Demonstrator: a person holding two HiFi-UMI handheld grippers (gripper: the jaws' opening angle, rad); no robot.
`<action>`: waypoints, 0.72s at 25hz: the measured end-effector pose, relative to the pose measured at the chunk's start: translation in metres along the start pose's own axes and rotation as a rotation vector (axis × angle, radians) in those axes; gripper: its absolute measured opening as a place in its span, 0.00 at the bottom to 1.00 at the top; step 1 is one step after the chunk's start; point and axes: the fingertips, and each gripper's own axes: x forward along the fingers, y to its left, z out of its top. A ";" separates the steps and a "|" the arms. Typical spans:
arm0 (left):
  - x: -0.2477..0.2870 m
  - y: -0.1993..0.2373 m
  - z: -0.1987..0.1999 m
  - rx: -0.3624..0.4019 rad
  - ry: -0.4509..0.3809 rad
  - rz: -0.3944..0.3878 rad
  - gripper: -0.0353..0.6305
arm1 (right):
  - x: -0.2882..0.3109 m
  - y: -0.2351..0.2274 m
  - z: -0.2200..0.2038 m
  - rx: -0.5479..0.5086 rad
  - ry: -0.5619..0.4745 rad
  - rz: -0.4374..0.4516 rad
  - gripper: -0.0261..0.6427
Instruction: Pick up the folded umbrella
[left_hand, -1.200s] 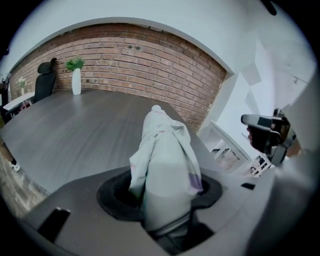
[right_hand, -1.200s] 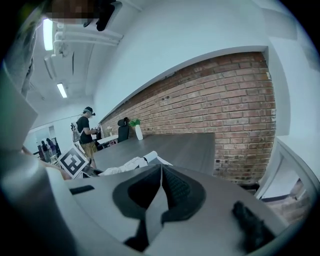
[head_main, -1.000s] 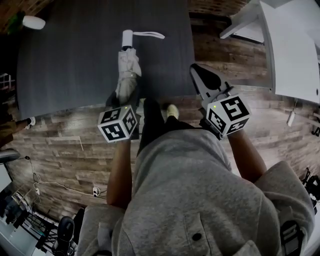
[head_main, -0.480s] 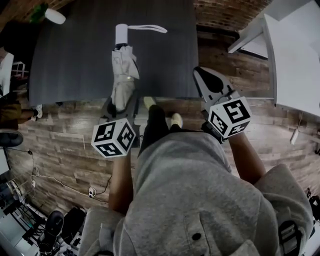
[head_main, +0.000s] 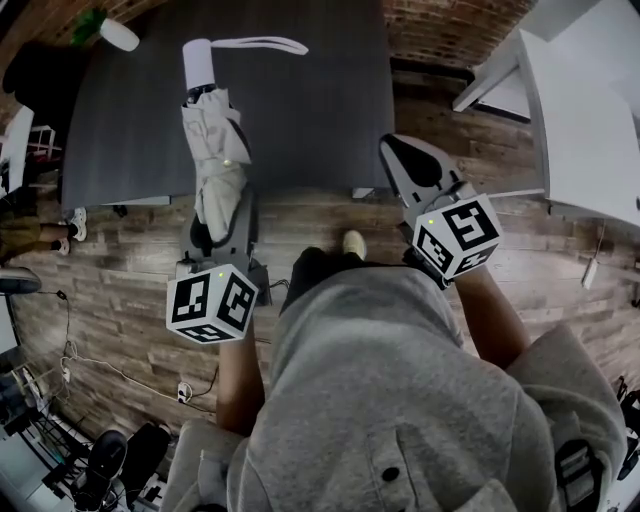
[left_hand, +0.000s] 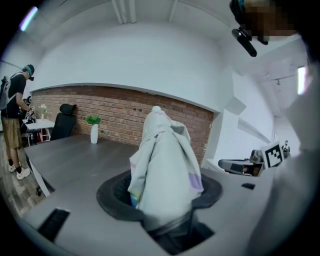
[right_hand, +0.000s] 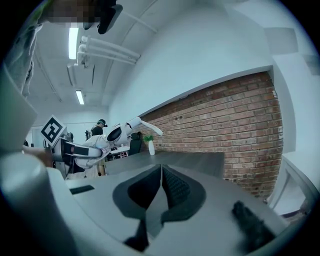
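Note:
The folded umbrella (head_main: 213, 150) is pale cream with a white handle (head_main: 197, 62) and a loose wrist strap (head_main: 255, 42). My left gripper (head_main: 222, 215) is shut on its canope end, and the handle points away from me over the dark grey table (head_main: 320, 100). In the left gripper view the cloth bundle (left_hand: 162, 160) fills the gap between the black pads (left_hand: 116, 192). My right gripper (head_main: 410, 165) is shut and empty at the table's near edge, its pads (right_hand: 172, 185) pressed together. From the right gripper view the umbrella (right_hand: 105, 140) hangs in the air at the left.
A white vase with a green plant (head_main: 118, 33) stands at the table's far left corner. A white table (head_main: 590, 110) lies to the right. A person (left_hand: 15, 125) stands at the left by an office chair (left_hand: 65, 120). A brick wall (right_hand: 225, 125) runs behind the table.
The left gripper has risen with the umbrella in its jaws, drifting left in the head view; the umbrella now looks larger and closer. The right gripper shifted a little.

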 end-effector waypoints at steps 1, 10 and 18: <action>-0.008 0.001 0.000 0.006 -0.011 -0.004 0.42 | -0.004 0.008 0.001 -0.006 -0.005 -0.001 0.08; -0.015 -0.005 0.009 0.033 -0.032 -0.035 0.42 | -0.008 0.019 0.007 -0.028 0.010 -0.020 0.08; -0.103 0.009 -0.009 0.025 -0.039 -0.042 0.42 | -0.053 0.098 -0.003 -0.072 0.016 -0.053 0.08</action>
